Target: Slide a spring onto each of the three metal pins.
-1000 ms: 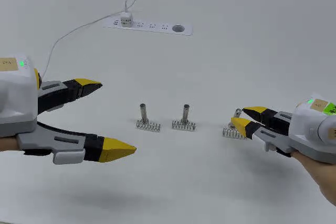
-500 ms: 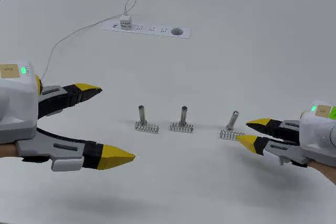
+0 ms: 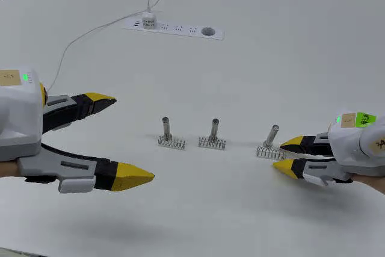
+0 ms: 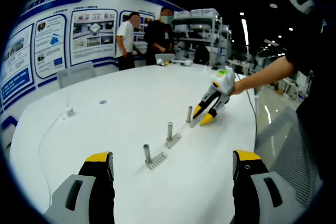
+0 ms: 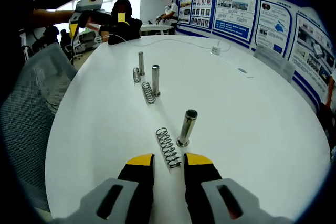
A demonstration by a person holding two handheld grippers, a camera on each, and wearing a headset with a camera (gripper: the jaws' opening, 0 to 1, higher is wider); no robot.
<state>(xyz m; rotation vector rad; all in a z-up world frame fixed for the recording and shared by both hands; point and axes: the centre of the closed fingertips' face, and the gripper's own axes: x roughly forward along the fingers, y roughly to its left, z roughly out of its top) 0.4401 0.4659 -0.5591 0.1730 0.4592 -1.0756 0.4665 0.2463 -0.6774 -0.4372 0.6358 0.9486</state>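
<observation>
On the white table (image 3: 271, 70) three pins stand in a row, each with a spring lying on its side just in front of its base, none yet threaded on. The left pin (image 3: 166, 128) has the left spring (image 3: 171, 143) touching or nearly touching its foot, and the middle pin (image 3: 214, 129) has the middle spring (image 3: 212, 143) the same way. The right pin (image 3: 272, 135) leans a little to the right in the head view, with the right spring (image 3: 269, 153) beside it. The right gripper (image 3: 280, 153) sits low at that spring's outer end, its jaws only narrowly parted. In the right gripper view the spring's near end lies at the gap between the yellow tips, wider than the spring – whether they touch it I cannot tell. The left gripper (image 3: 129, 138) hovers well to the left of the row, jaws spread wide and holding nothing. At the far side of the table lies a power strip (image 3: 174, 29) with a plug (image 3: 148, 21) in it – a cable (image 3: 84, 36) trails off to the left.
</observation>
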